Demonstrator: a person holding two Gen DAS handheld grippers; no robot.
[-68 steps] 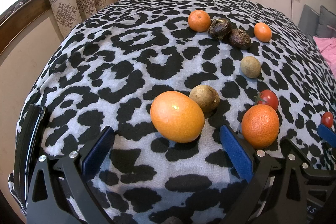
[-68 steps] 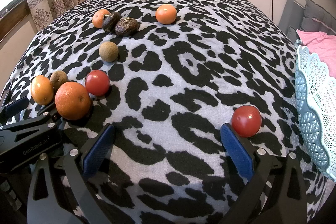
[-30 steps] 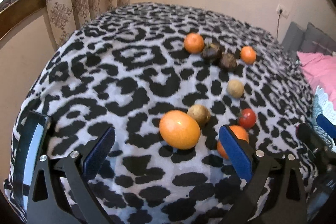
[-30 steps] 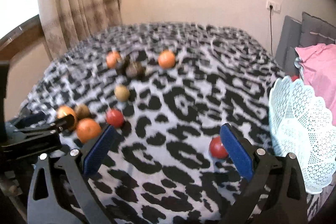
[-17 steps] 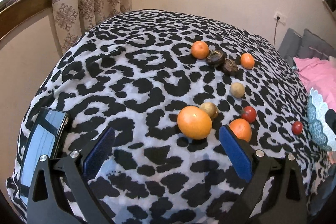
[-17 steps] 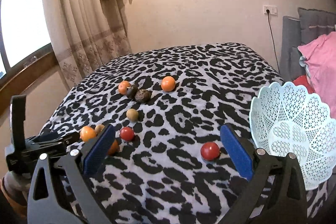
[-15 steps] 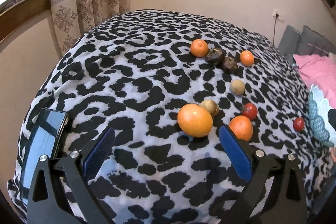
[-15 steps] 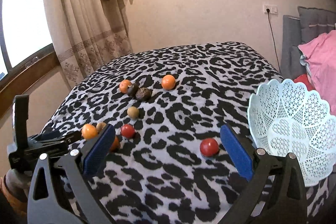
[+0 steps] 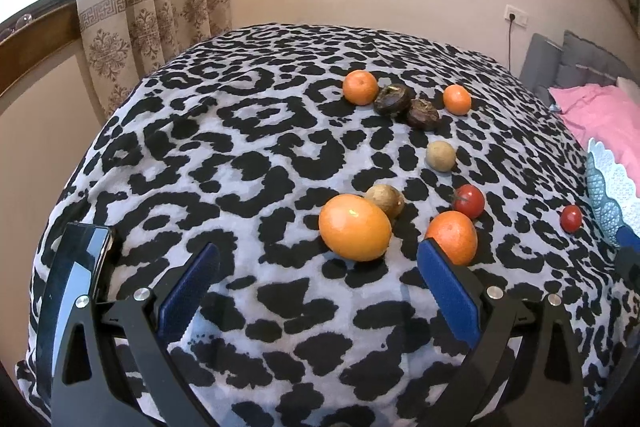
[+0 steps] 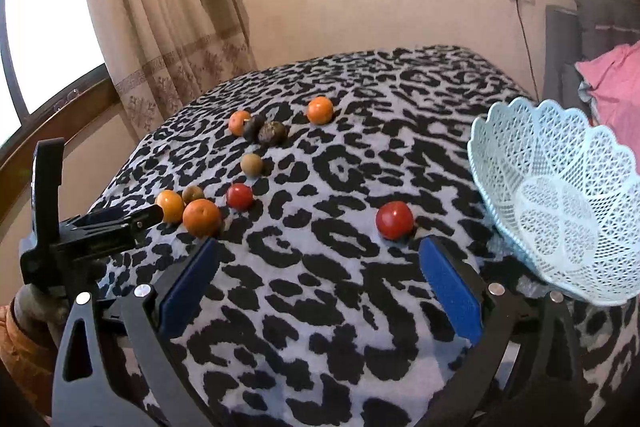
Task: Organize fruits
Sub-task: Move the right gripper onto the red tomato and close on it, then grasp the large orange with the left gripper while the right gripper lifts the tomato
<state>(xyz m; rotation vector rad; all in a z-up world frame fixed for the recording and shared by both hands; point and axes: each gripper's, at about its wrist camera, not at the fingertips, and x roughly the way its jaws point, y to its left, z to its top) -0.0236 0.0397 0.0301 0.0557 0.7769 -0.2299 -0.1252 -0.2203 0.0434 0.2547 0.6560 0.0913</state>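
Leopard-print cloth point(image 9: 248, 147) on table; curtain point(image 9: 160, 3) behind.

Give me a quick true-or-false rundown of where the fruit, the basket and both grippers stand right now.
1. The light blue basket has fruit in it. False: nothing shows inside it.
2. The left gripper is open and holds nothing. True.
3. Two dark brown fruits lie between two small oranges at the far end. True.
4. The right gripper is shut on the red tomato. False: it is open and the tomato lies on the cloth ahead of it.
5. A phone lies at the near left edge of the spotted cloth. True.
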